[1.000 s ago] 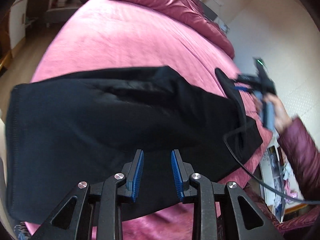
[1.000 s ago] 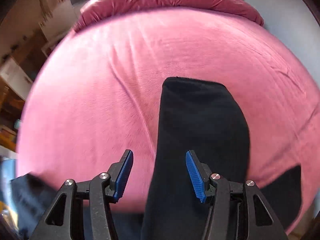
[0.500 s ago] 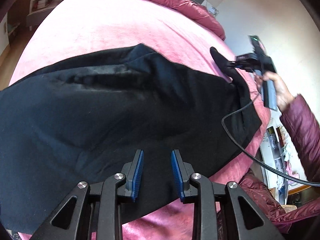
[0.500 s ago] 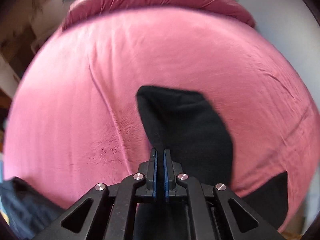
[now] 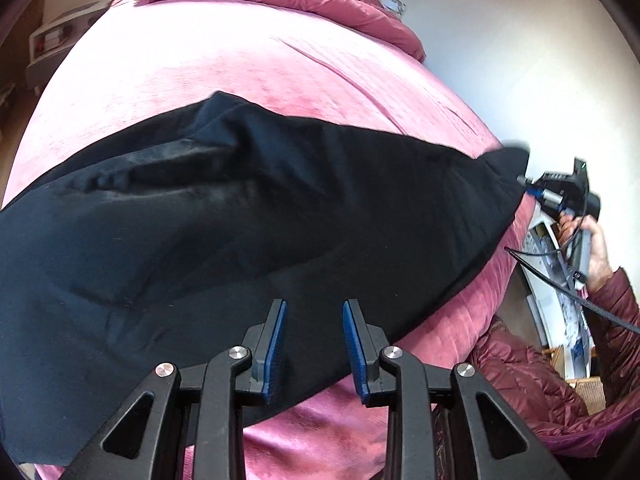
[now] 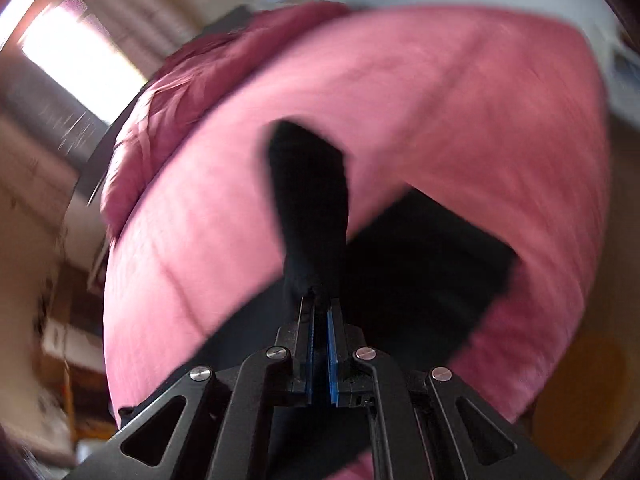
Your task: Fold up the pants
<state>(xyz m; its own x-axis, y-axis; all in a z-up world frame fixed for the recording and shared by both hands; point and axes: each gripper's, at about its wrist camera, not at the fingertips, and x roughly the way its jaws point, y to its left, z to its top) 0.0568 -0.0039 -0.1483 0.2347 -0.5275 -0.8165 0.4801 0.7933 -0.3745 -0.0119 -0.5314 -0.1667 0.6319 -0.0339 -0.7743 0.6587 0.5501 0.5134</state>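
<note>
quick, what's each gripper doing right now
Left gripper: open, holding nothing, poised over the black pants.
Right gripper: closed on the end of the pants.

Pants [image 5: 224,232]: left end cut off by left-wrist frame edge; lower hem hidden behind left gripper [image 5: 314,348] body. Right-wrist view: wholly motion-blurred; pants [image 6: 312,208] edges smeared, pinched fabric between right gripper [image 6: 320,320] pads barely discernible; room furniture at left unidentifiable. Bedspread [image 5: 200,52] near edge out of frame
</note>
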